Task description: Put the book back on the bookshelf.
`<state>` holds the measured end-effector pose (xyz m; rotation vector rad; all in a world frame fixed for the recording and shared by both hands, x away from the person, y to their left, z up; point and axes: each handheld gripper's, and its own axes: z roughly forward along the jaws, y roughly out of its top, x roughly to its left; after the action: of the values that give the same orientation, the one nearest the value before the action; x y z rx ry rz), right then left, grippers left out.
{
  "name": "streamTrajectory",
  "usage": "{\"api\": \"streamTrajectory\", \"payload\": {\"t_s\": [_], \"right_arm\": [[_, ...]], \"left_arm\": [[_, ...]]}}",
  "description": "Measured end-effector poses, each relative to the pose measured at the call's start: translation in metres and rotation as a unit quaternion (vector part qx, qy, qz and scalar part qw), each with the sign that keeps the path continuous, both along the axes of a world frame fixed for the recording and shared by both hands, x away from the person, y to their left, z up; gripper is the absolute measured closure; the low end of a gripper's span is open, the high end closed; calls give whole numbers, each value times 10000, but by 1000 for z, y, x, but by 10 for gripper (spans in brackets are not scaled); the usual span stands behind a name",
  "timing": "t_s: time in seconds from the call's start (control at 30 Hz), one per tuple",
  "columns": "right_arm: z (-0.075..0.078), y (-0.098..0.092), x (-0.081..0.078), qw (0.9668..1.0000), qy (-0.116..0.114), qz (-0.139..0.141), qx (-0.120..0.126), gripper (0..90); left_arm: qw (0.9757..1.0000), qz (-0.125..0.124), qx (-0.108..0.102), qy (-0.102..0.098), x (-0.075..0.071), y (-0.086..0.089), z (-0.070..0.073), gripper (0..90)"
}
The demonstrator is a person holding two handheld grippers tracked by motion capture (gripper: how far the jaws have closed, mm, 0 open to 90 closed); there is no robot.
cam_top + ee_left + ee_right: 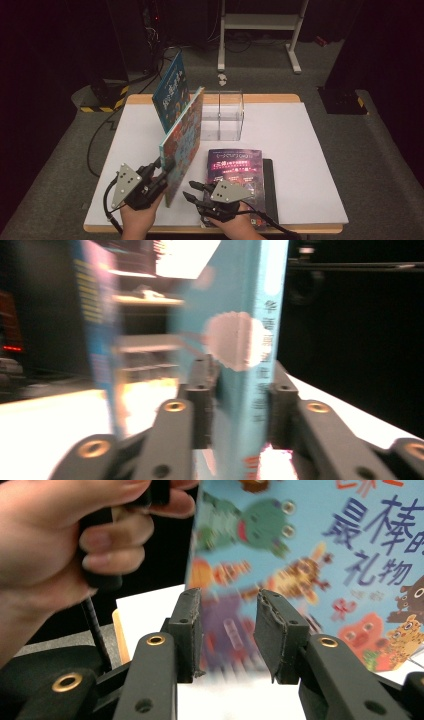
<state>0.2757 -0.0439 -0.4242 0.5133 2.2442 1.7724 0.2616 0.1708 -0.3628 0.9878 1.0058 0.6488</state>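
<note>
Over on the left, the left gripper is clamped on the near spine of a colourful picture book, which stands up on edge on the white table; in the left gripper view both black jaws press the pale blue spine, 1 jaw on each side, so that is a firm grip. No earlier look to compare with, just a book pinched upright and angled away toward the far side. Behind it a 2nd book with a blue cover stands tilted, its lower edge hidden behind the first one, so whether the 2 touch I cannot tell. Moving toward the middle, a clear box sits just beside the far end of the upright book, see-through walls, and nothing I can make out inside it. Nearer the person, a dark-covered book with pink lettering lies flat on top of a black one. Right over its near edge hangs the right gripper, jaws parted with nothing between them; in the right gripper view the picture book's cartoon cover shows beyond the gap, and the person's left hand is wrapped around the other tool's handle
</note>
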Motion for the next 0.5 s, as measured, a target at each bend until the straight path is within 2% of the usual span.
{"api": "streamTrajectory", "payload": {"t_s": [0.07, 0.13, 0.17, 0.2, 0.3, 0.5], "right_arm": [[1, -1, 0, 10000, -3, -15, 8, 623], [1, -2, 0, 10000, -3, -16, 7, 624], [2, -3, 0, 10000, -14, -24, -2, 625], [2, -3, 0, 10000, -11, -34, -10, 625], [2, -5, 2, 10000, -8, -70, -21, 627], [3, -12, 7, 9998, 8, -160, -97, 634]], "left_arm": [[9997, -187, -102, 111, 4, 12, 2, 759], [9998, 67, 160, 23, 6, 15, 1, 787], [9996, 175, 221, 17, 7, 17, 1, 801], [9997, 185, 149, 94, 8, 22, 1, 801], [9999, 59, 113, 62, 9, 31, -2, 804], [9996, -65, 260, 21, 6, 37, -6, 804]]}}
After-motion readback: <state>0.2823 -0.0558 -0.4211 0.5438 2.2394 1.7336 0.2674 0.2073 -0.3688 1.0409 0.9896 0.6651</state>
